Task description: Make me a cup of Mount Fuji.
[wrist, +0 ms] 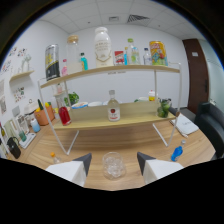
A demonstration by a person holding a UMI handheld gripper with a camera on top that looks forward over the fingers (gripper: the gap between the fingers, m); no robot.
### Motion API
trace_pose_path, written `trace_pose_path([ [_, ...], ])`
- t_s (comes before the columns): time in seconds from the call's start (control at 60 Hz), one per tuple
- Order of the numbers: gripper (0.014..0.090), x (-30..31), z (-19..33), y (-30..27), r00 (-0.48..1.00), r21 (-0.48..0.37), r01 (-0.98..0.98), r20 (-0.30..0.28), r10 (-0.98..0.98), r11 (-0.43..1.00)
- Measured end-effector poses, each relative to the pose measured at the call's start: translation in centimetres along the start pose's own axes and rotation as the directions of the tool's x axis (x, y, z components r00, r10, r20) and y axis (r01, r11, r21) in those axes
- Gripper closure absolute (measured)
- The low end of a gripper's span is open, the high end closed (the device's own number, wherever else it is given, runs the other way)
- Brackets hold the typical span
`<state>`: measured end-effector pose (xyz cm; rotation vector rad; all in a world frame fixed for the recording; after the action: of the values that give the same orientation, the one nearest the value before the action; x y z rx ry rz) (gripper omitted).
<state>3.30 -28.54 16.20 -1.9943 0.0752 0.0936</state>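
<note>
Hovering my gripper (114, 161) over desk (100, 142), fingers (82, 162) spread apart. Glass (113, 165) stands on desk between them, gap each side, near front edge. Beyond, two-tier rack (115, 120): clear bottle (114, 107) with red label mid lower shelf, red bottle (64, 115) at its left end. Blue item (177, 152) lies right of fingers.

We appear to be in an office: beyond the fingers a white suspended tile ceiling with an air vent (136, 18), a dark brown wooden door (194, 67), and a black office chair (210, 122) beside the light wooden tabletop (120, 142).
</note>
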Motion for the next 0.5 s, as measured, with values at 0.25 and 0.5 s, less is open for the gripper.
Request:
trace_pose_path([
  [0.25, 0.0192, -7.2, -1.2, -12.4, 1.000, 0.160, 0.006, 0.019, -0.009, 0.987],
  [0.5, 0.0188, -11.9, 0.7, -24.0, 0.998, 0.286, 0.064, 0.004, -0.068, 0.956],
])
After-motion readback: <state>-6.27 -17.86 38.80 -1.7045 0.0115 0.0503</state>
